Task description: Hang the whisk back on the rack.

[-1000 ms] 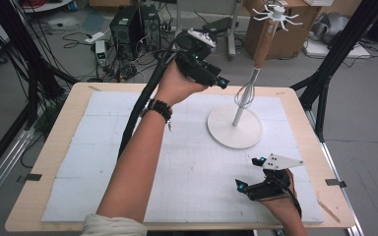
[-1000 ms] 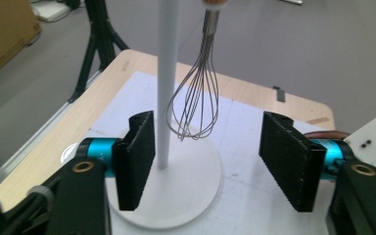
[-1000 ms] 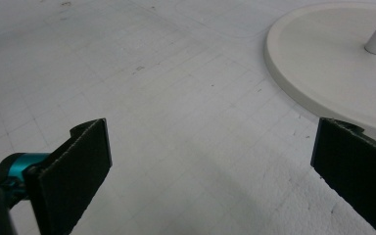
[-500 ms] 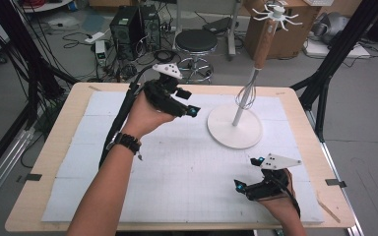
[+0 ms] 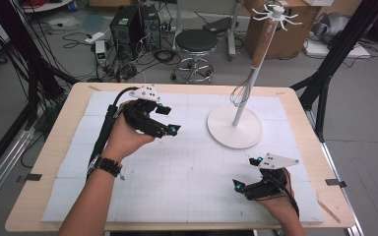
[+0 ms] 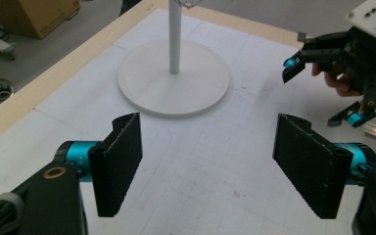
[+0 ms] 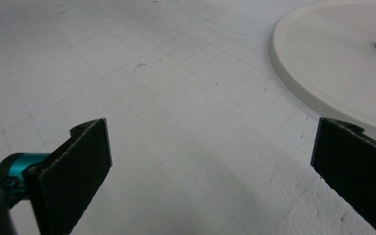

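A white stand [image 5: 225, 133] with a round base and a wood-coloured upper pole rises at the back right of the mat. A wire whisk [image 5: 239, 94] hangs beside its pole. My left gripper [image 5: 170, 120] hovers over the mat left of the stand, pointing toward it. Its jaws have just been opening and are open with nothing between them [image 6: 210, 161]. The stand's base [image 6: 174, 83] lies ahead of them. My right gripper [image 5: 245, 173] rests low at the front right, open and empty [image 7: 215, 166], with the base's rim [image 7: 333, 63] just beyond it.
A white gridded mat [image 5: 177, 172] covers the wooden table [image 5: 49, 162]. Behind the table are a black stool [image 5: 196, 42], computer boxes and cables on the floor, and a cardboard box [image 5: 288, 34]. Black frame legs stand at both sides.
My left hand has drawn back from beside the stand's pole, going left and down toward the mat, with its jaws wider. The right hand has kept still.
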